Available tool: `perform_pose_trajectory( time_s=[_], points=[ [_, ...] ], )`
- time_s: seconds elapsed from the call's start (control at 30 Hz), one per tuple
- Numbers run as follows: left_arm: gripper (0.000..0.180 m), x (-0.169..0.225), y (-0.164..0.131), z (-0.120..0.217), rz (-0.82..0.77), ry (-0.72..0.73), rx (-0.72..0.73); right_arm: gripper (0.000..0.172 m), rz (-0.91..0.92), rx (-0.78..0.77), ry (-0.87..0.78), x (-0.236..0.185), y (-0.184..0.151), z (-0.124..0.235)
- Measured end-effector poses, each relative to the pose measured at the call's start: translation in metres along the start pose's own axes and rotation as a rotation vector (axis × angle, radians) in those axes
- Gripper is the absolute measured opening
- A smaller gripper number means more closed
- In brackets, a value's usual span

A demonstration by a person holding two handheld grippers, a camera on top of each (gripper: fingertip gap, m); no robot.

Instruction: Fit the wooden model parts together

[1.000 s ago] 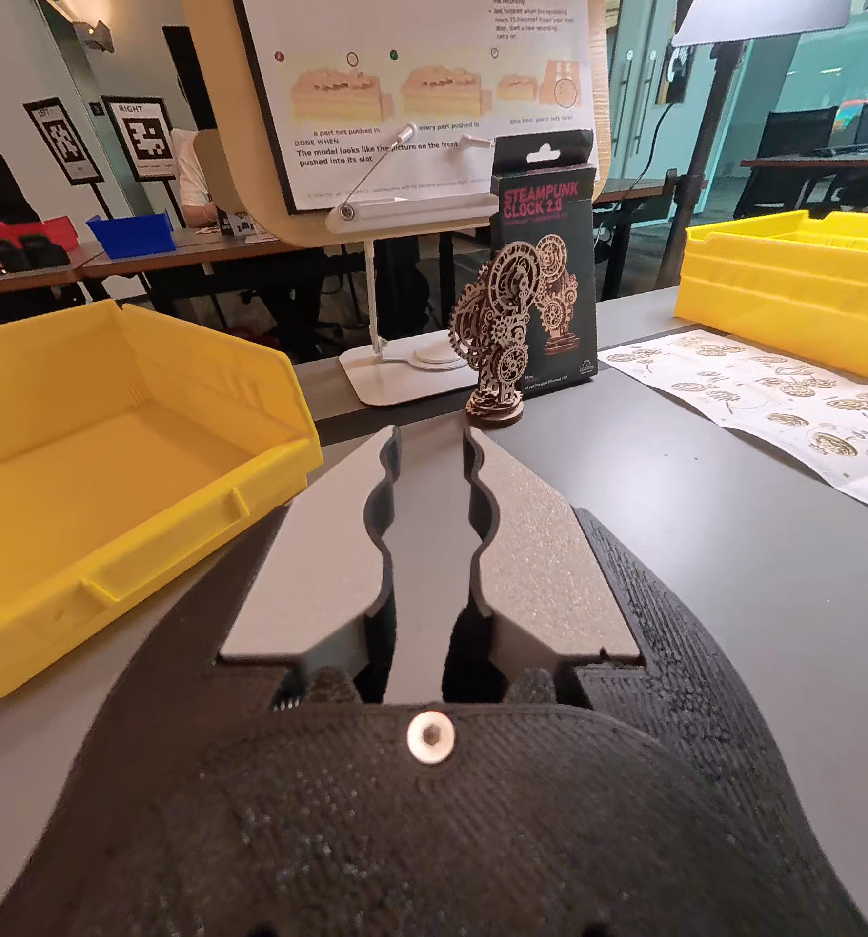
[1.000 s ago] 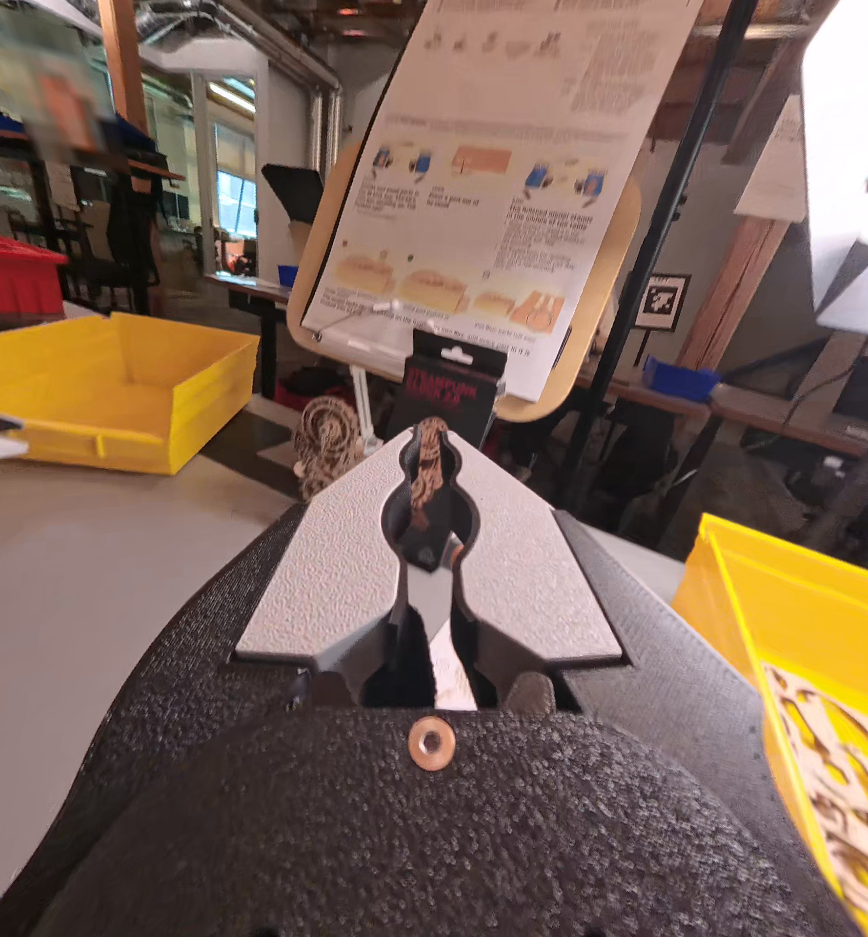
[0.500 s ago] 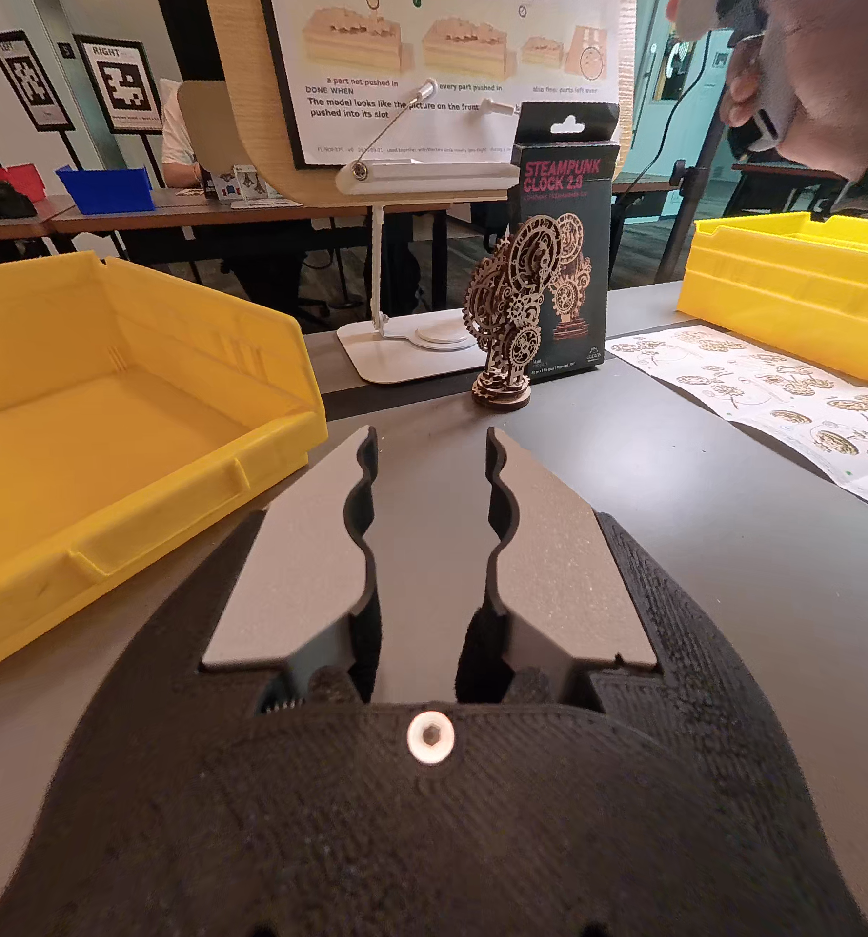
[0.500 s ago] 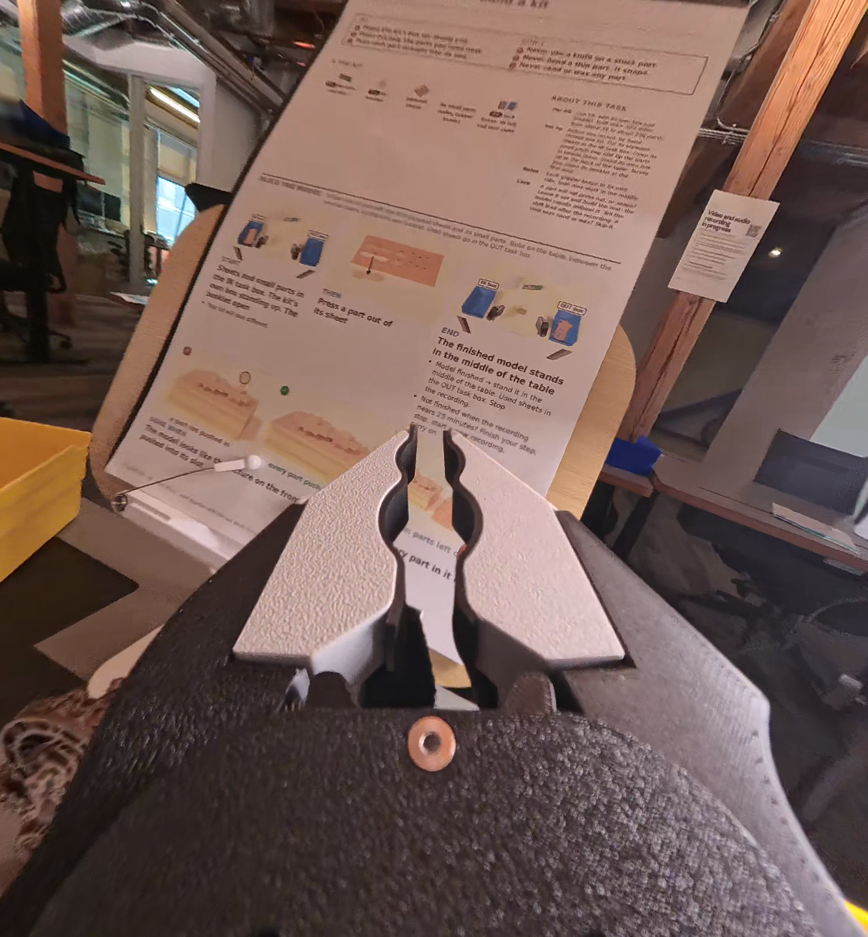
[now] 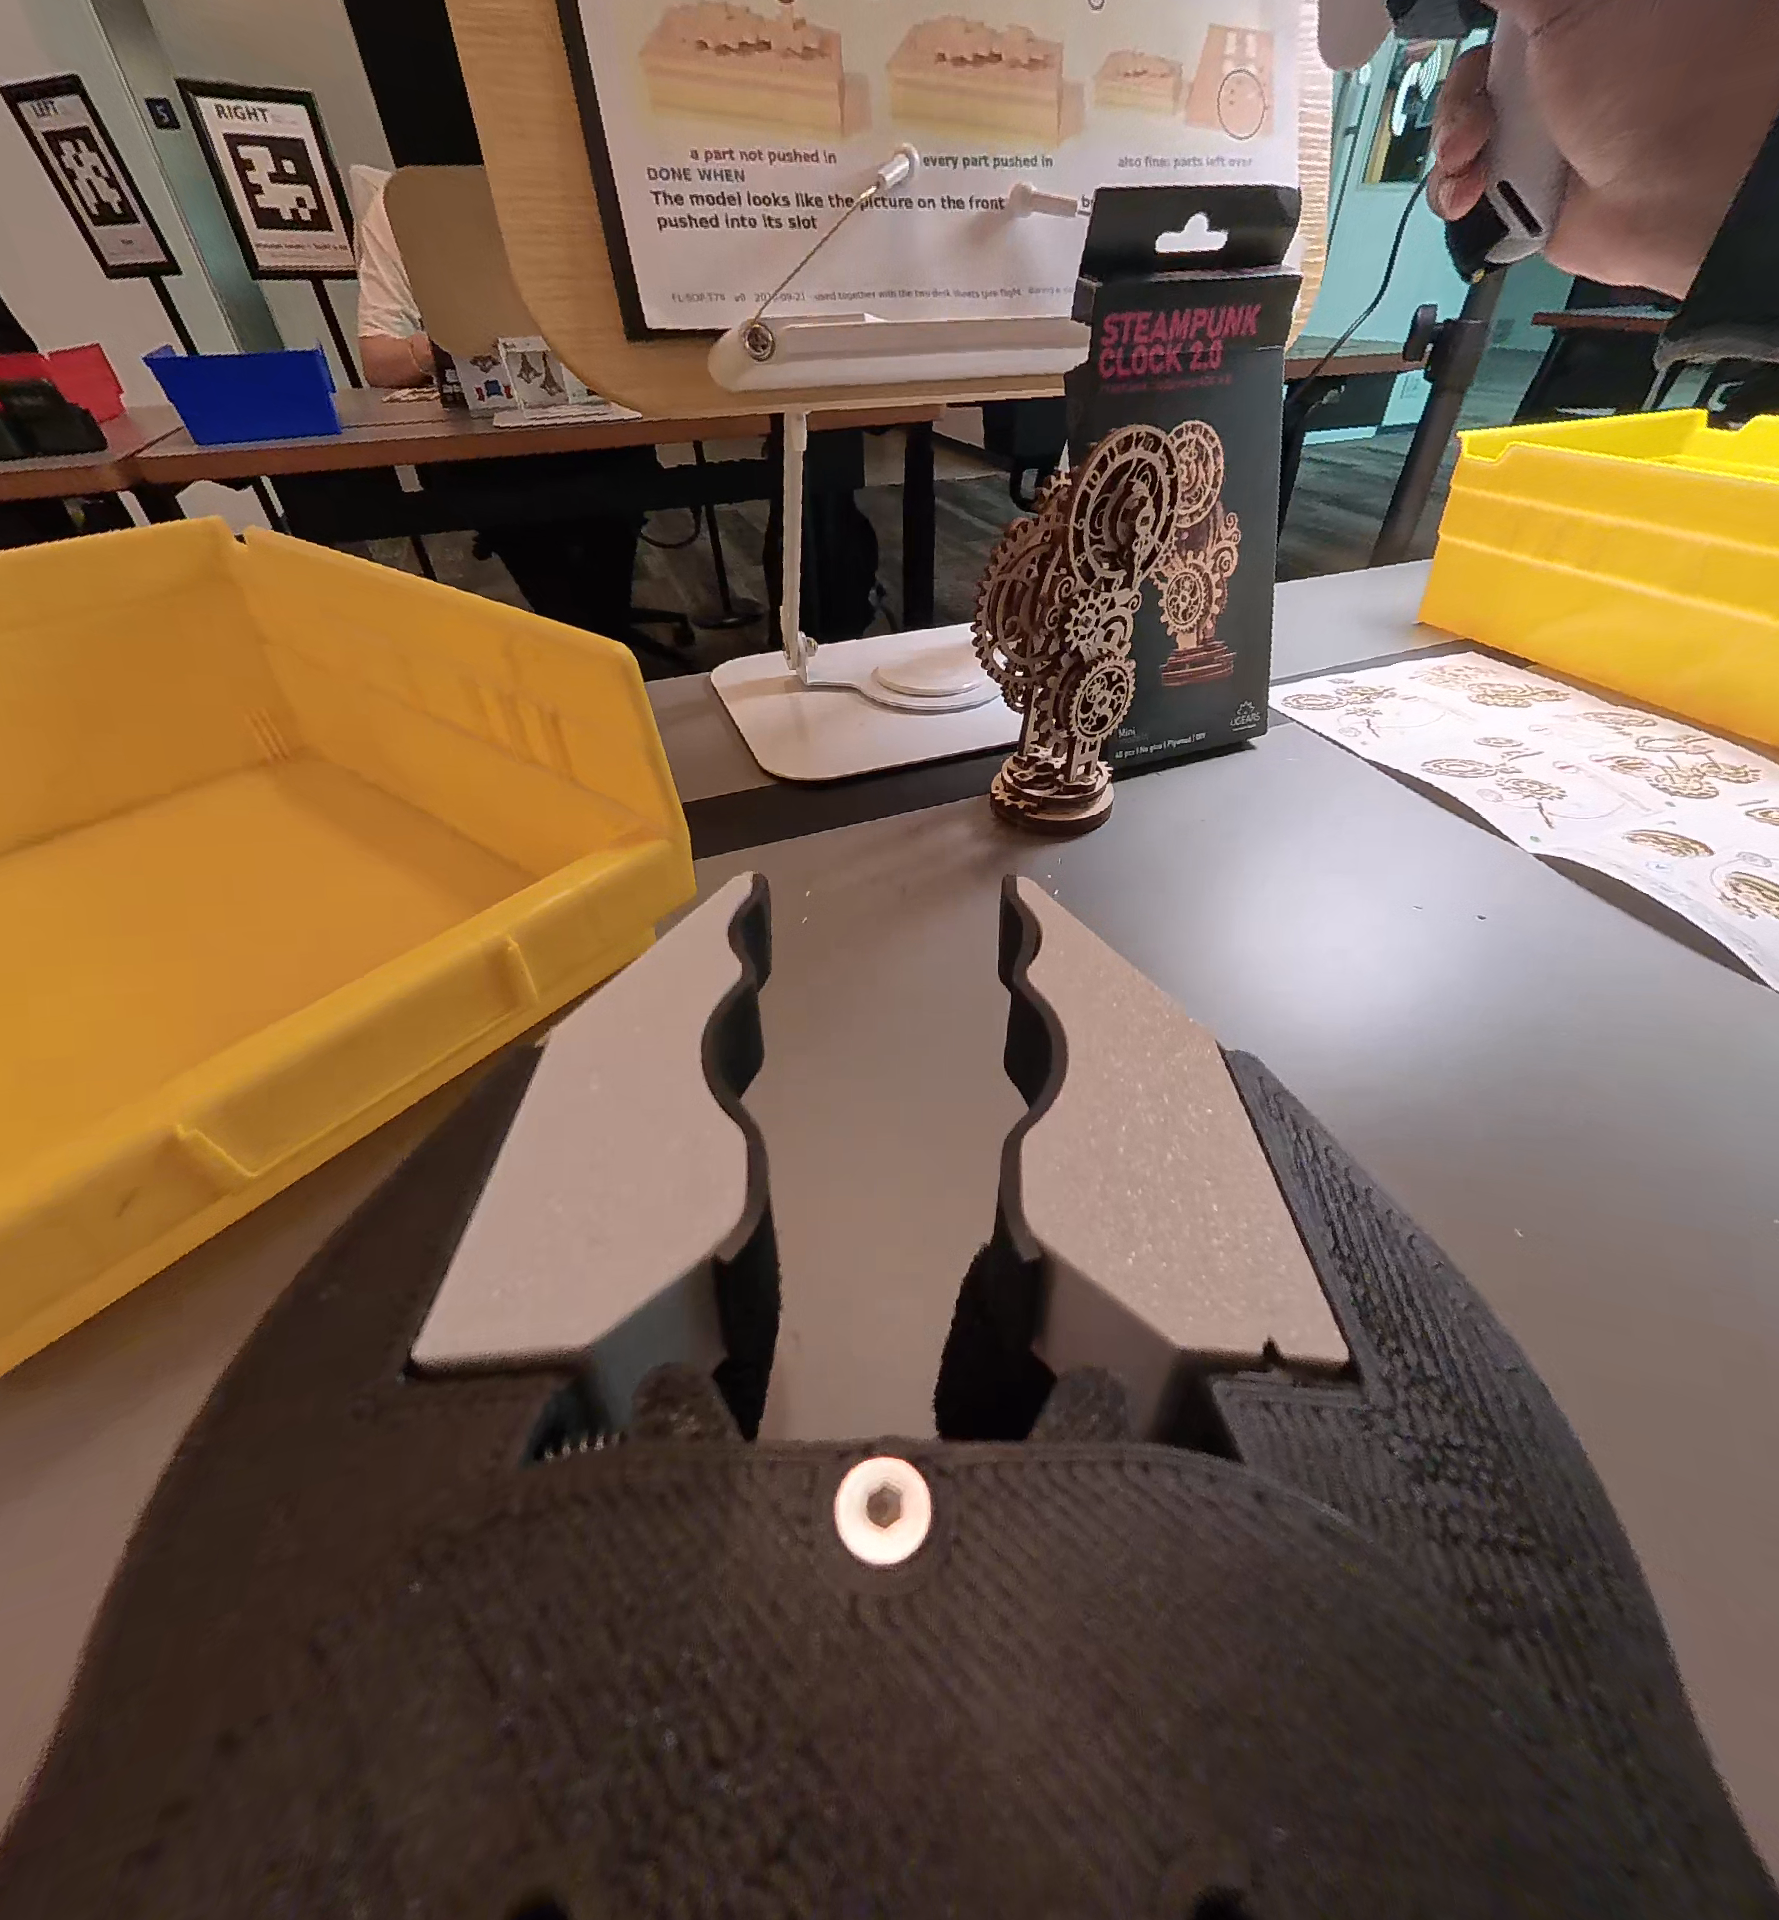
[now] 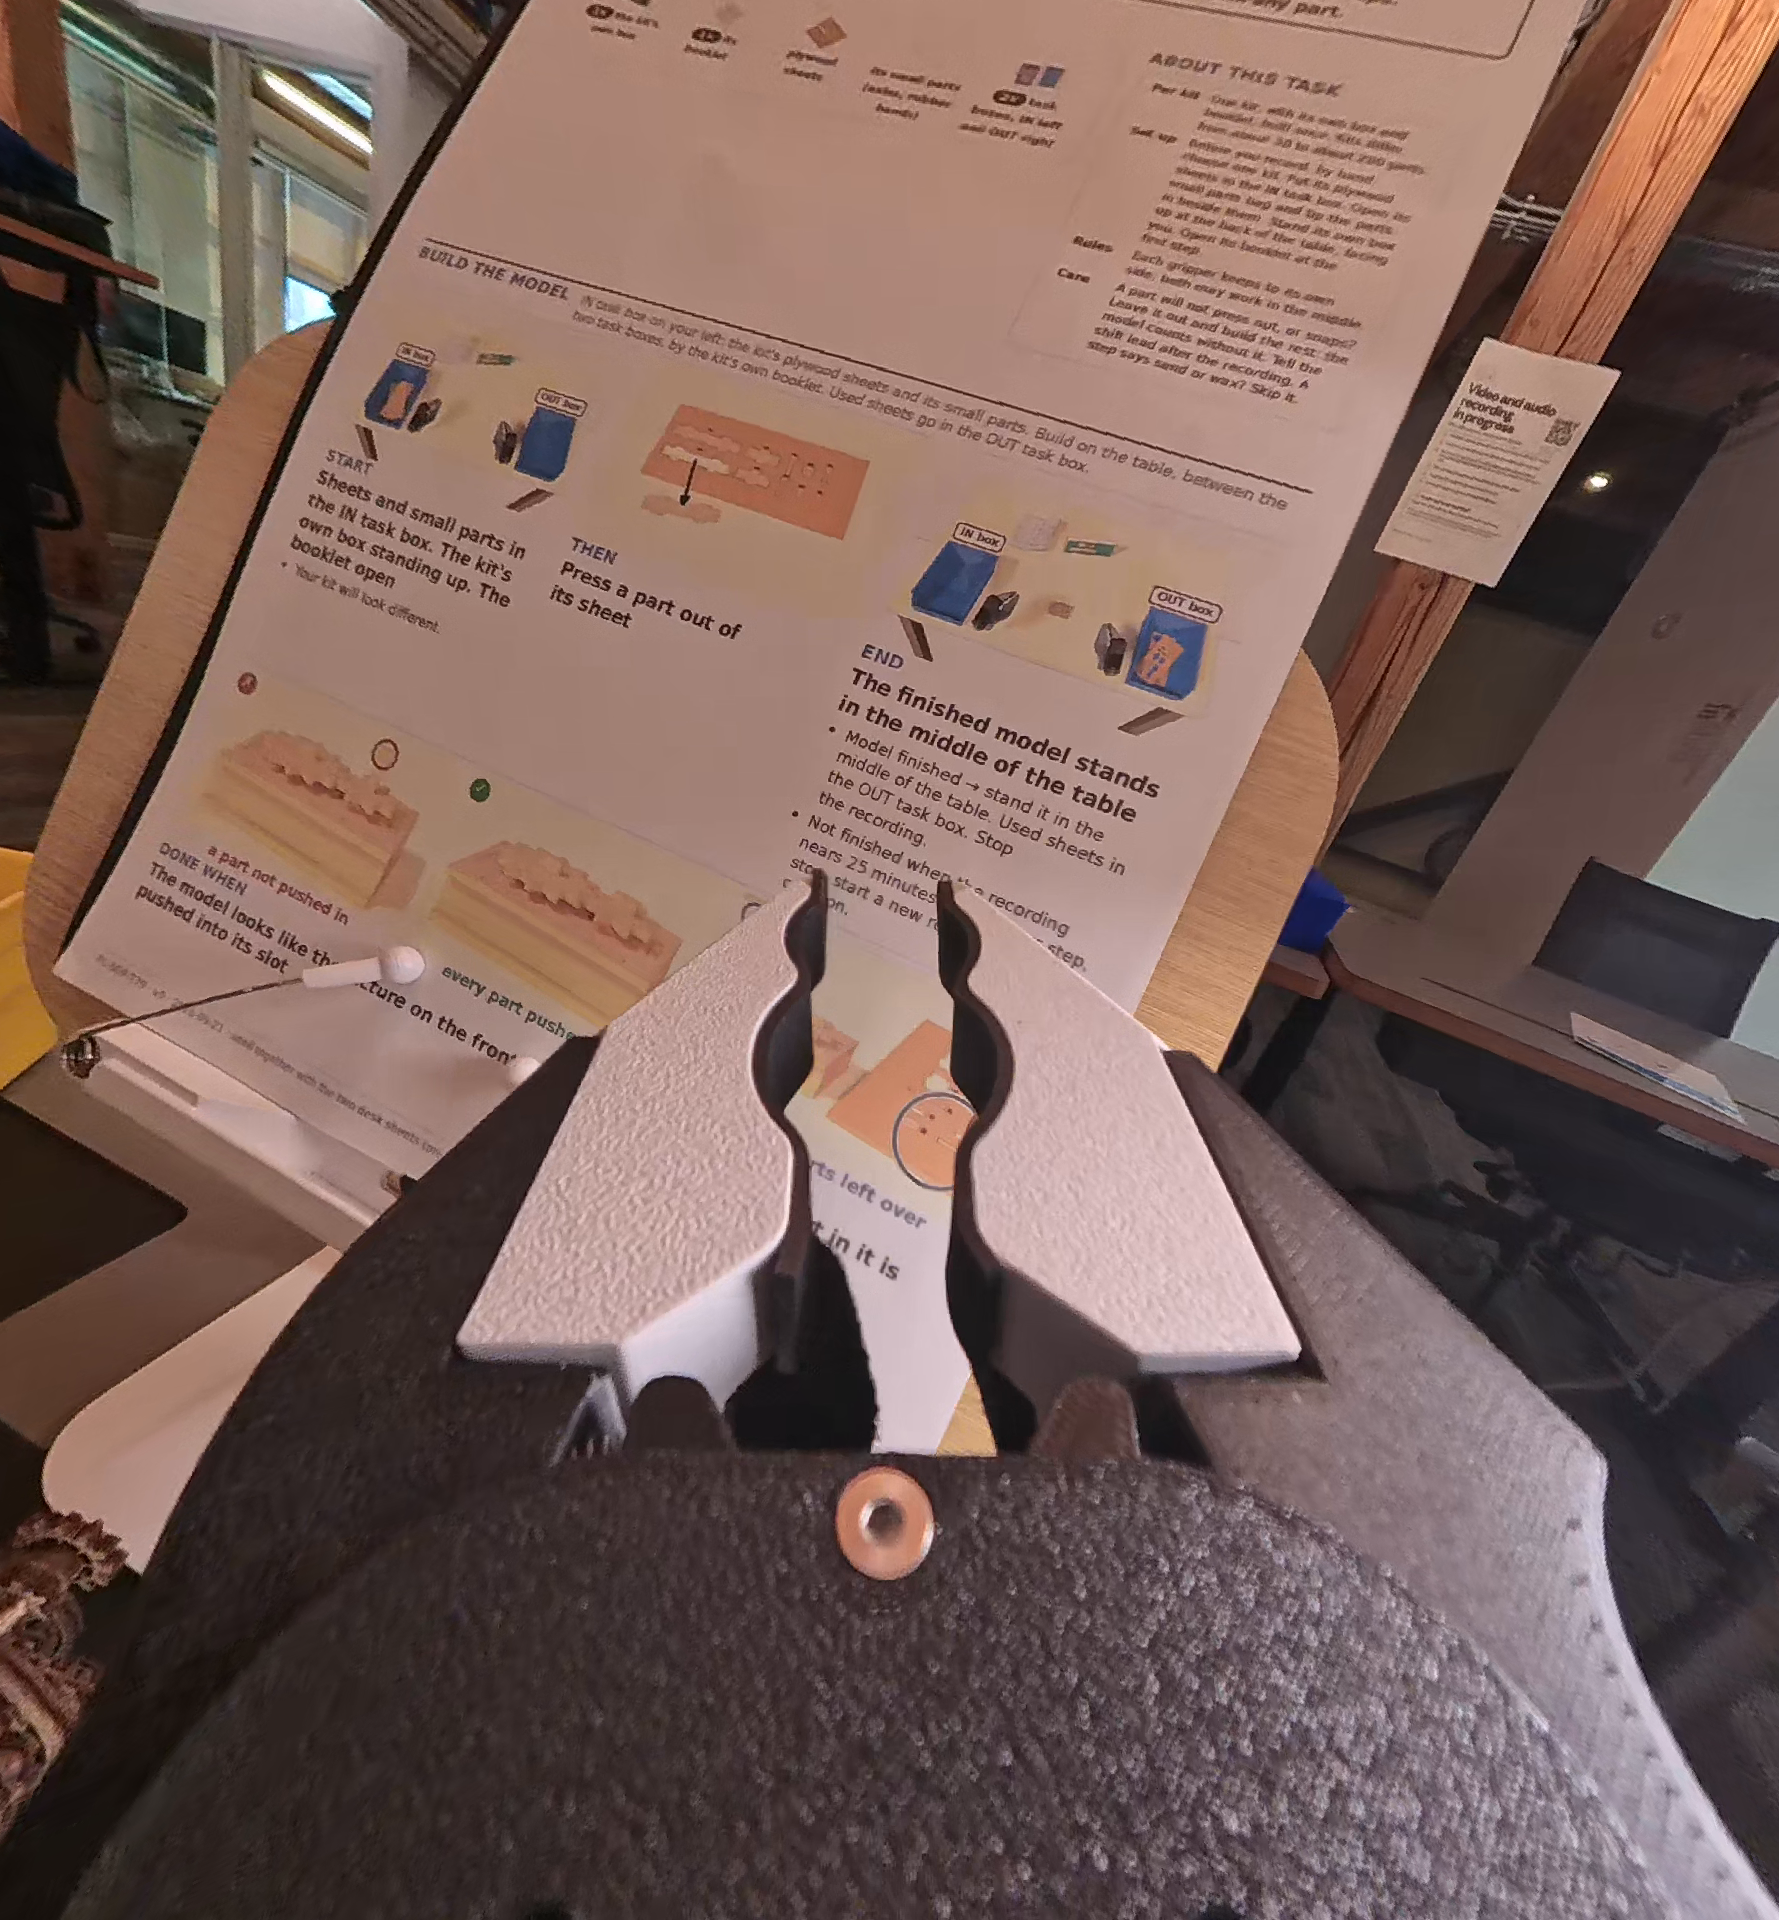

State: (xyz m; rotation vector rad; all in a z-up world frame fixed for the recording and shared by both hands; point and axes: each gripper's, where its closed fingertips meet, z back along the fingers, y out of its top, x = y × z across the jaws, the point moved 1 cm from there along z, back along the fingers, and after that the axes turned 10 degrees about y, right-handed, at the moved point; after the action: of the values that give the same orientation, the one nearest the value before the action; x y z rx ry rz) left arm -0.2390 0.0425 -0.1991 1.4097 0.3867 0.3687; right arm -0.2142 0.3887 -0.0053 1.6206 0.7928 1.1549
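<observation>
Mostly clear: left gripper (image 5: 880,914) jaws wide, bare; right gripper (image 6: 880,894) jaws narrow, bare; wooden model (image 6: 2,1683) cut off.

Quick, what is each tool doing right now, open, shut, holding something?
Left tool: open, nothing between its fingers, only bare table beyond.
Right tool: open, holding nothing, raised towards the instruction sheet.

A dark grey table (image 5: 1332,1039) is carrying the wooden gear clock model (image 5: 1082,644), standing upright. Just behind it a black kit box (image 5: 1191,436) is standing; left of it a white stand base (image 5: 843,717) and a yellow bin (image 5: 241,883) are sitting; right of it a printed sheet (image 5: 1633,810) is lying before another yellow bin (image 5: 1643,561).
</observation>
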Motion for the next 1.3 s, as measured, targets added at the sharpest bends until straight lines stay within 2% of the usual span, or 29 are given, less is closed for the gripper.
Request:
perform_pose_trajectory(
  time_s=[0.83,1.1,1.17,1.3],
  points=[
    [0.041,0.004,0.002,0.002,0.006,-0.015,0.005,0.025,-0.006,-0.020,0.017,-0.011,-0.008,0.010],
    [0.040,0.005,0.004,0.004,0.018,-0.017,0.011,0.026,0.037,-0.077,0.068,-0.027,-0.036,0.030],
    [0.040,0.006,0.005,0.004,0.017,-0.018,0.013,0.030,0.027,-0.096,0.085,-0.030,-0.046,0.037],
    [0.040,0.007,0.004,0.003,0.021,-0.020,0.007,0.050,-0.029,-0.135,0.112,-0.033,-0.073,0.050]
  ],
)
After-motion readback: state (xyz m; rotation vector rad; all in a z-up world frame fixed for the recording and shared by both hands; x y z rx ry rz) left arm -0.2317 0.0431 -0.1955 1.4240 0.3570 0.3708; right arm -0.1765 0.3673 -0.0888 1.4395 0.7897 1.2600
